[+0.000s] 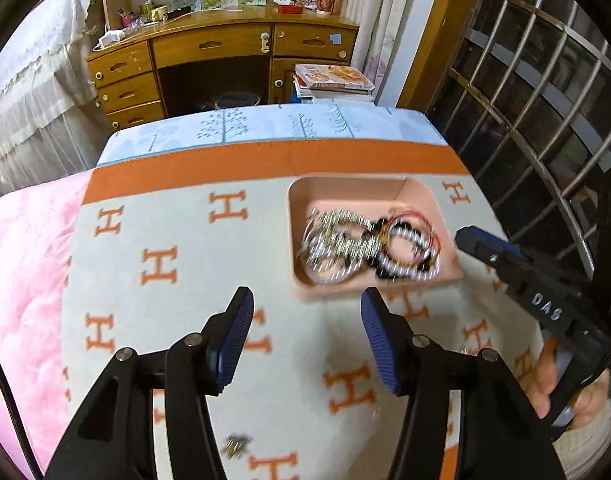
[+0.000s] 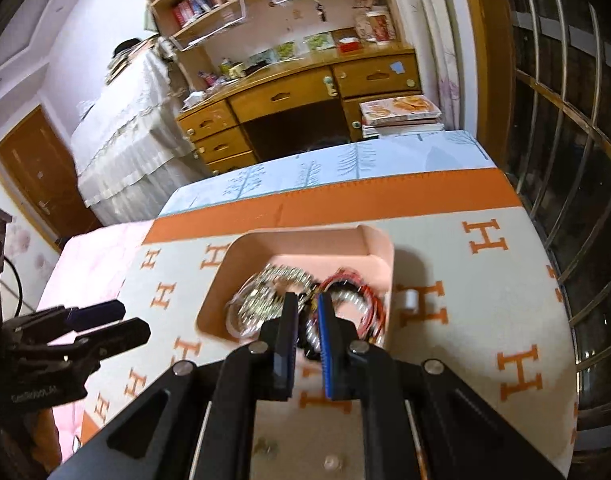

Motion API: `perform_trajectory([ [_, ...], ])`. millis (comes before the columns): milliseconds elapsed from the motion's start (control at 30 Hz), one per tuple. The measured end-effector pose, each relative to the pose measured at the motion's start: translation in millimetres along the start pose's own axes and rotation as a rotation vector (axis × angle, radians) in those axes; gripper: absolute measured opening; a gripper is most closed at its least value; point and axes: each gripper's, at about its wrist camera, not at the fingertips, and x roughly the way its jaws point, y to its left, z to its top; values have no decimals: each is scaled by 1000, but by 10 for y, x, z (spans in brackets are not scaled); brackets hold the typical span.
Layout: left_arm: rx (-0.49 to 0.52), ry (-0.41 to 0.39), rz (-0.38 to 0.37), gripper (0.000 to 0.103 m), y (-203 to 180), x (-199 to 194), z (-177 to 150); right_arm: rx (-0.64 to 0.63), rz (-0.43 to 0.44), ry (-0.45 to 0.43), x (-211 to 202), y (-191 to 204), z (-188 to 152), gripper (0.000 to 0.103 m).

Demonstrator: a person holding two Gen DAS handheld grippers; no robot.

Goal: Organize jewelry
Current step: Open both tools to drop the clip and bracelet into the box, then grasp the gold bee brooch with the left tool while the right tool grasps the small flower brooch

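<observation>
A pink tray (image 1: 409, 192) sits on the H-patterned blanket and holds a tangle of silver bracelets (image 1: 333, 240) and black, white and red bead bracelets (image 1: 405, 248). My left gripper (image 1: 305, 300) is open and empty, just in front of the tray's near edge. A small metallic piece (image 1: 235, 446) lies on the blanket below it. In the right wrist view, the tray (image 2: 305, 248) lies ahead; my right gripper (image 2: 307, 312) hovers over the bracelets (image 2: 261, 296) with its jaws nearly closed and nothing clearly between them. The right gripper (image 1: 505, 258) also shows in the left wrist view.
The blanket (image 1: 177, 240) has an orange border and covers a bed with a pink quilt (image 1: 21, 280) at left. A wooden desk (image 1: 225, 60) and stacked books (image 1: 333, 80) stand beyond. A barred window (image 1: 545, 120) is on the right. A small white object (image 2: 410, 299) lies beside the tray.
</observation>
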Motion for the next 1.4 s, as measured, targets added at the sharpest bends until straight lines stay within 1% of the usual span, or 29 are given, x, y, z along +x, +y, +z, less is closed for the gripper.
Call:
perform_trajectory([
  [133, 14, 1, 20, 55, 59, -141, -273, -39, 22, 3, -169, 102, -179, 10],
  [200, 14, -9, 32, 60, 93, -224, -440, -55, 37, 8, -254, 145, -276, 10],
  [233, 13, -19, 38, 65, 110, -274, -532, -60, 43, 9, -291, 163, -317, 10],
  [267, 12, -27, 41, 67, 116, -301, -586, -66, 52, 9, -329, 179, -358, 10],
  [333, 16, -49, 54, 67, 129, -375, -743, -79, 62, 3, -420, 202, -445, 15],
  [400, 17, -70, 77, 68, 143, -433, -918, -92, 60, -16, -502, 218, -523, 32],
  [467, 13, -86, 92, 71, 131, -454, -1059, -119, 51, -45, -570, 252, -599, 39],
  [567, -18, -110, 103, 73, 129, -438, -1266, -167, 41, -56, -589, 329, -702, 39],
  [667, -44, -107, 95, 73, 132, -367, -1431, -210, 43, -48, -557, 410, -817, 39],
  [700, -50, -108, 108, 73, 141, -325, -1484, -224, 45, -46, -537, 430, -855, 39],
  [800, -50, -102, 157, 73, 157, -229, -1546, -270, 33, -26, -433, 512, -950, 39],
  [833, -50, -100, 163, 73, 159, -211, -1549, -283, 27, -19, -394, 539, -974, 39],
  [1000, -72, -88, 166, 73, 275, -122, -1558, -307, 9, 6, -229, 586, -1100, 39],
  [1100, -86, -78, 165, 77, 334, -62, -1571, -312, 6, 31, -134, 590, -1155, 39],
  [1400, -108, -72, 157, 78, 426, 29, -1581, -295, 3, 63, 48, 555, -1177, 39],
])
